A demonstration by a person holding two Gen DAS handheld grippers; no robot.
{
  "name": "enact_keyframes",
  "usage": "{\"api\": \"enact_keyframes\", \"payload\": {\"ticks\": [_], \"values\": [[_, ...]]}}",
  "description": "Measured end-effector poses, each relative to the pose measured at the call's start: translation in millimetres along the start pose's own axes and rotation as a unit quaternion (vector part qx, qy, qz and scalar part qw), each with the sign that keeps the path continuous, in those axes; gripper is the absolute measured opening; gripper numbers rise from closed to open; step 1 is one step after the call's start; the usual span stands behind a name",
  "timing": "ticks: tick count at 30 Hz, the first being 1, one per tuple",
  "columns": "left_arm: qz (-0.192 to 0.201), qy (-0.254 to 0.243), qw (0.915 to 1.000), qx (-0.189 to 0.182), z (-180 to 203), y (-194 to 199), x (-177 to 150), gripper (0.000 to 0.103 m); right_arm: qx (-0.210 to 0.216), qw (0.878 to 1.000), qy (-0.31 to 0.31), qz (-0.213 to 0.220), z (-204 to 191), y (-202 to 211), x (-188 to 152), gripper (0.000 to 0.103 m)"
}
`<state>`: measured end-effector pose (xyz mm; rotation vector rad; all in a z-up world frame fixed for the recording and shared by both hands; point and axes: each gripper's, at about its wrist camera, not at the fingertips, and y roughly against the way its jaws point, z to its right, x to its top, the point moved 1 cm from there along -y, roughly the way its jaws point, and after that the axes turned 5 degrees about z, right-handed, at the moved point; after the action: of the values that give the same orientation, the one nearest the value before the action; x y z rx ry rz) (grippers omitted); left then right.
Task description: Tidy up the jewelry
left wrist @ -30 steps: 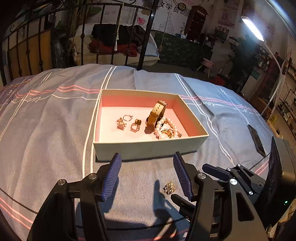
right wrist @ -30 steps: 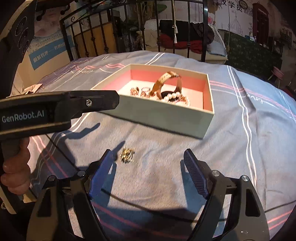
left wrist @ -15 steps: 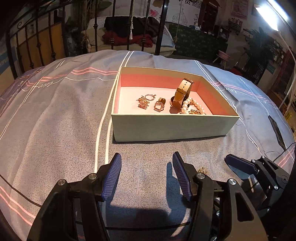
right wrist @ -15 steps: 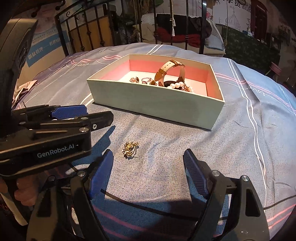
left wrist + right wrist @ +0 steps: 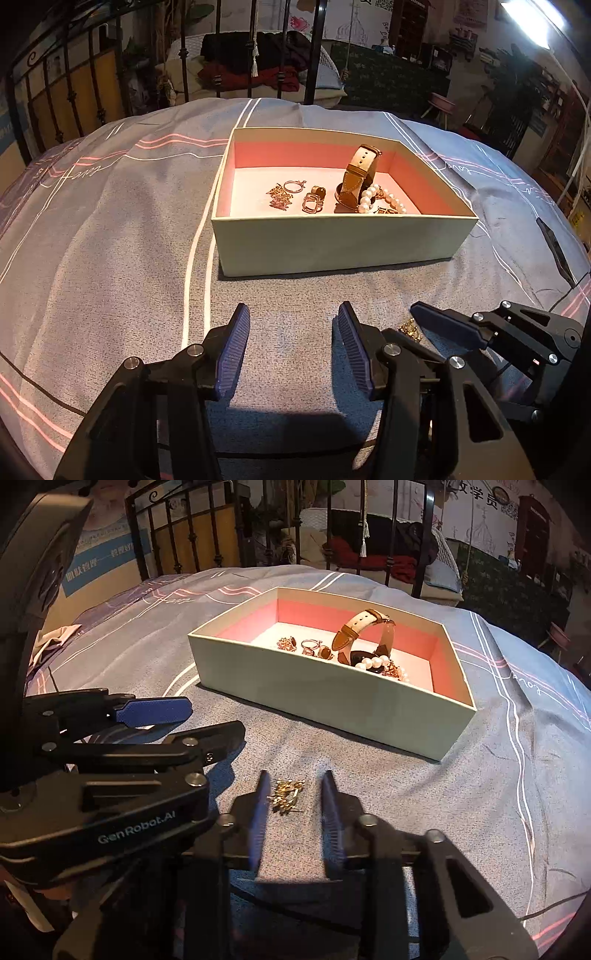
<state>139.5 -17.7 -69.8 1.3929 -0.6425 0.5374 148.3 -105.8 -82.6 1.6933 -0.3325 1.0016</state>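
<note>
A pale box with a pink lining (image 5: 343,247) (image 5: 325,698) lies on the grey striped bedspread. It holds a tan-strapped watch (image 5: 360,170) (image 5: 354,627), a pearl bracelet (image 5: 373,197) (image 5: 373,662) and several small gold pieces (image 5: 295,194). One small gold piece (image 5: 287,795) (image 5: 409,328) lies on the bedspread in front of the box. My right gripper (image 5: 295,779) straddles it with its jaws closing; a gap still shows beside the piece. My left gripper (image 5: 291,314) hovers low to the left, jaws closing on nothing.
A dark flat device (image 5: 554,243) with a cable lies at the bed's right edge. A black iron bed frame (image 5: 255,48) stands behind the box. In the right wrist view the left gripper's body (image 5: 110,775) crowds the left side, close to the gold piece.
The right jaws have narrowed sharply around the gold piece, which now lies between them. The left gripper has sunk closer to the bedspread and its jaws have narrowed a little.
</note>
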Motion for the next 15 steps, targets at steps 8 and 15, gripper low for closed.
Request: {"api": "enact_keyframes", "payload": {"ticks": [8,15], "values": [[0.003,-0.027,0.9996,-0.005,12,4,-3,0.029,0.009,1.000,-0.026,0.015,10,9,-3,0.019],[0.003,-0.018,0.9997,-0.018,8,6,4,0.029,0.010,0.998,-0.054,0.034,27,21,-4,0.018]]}}
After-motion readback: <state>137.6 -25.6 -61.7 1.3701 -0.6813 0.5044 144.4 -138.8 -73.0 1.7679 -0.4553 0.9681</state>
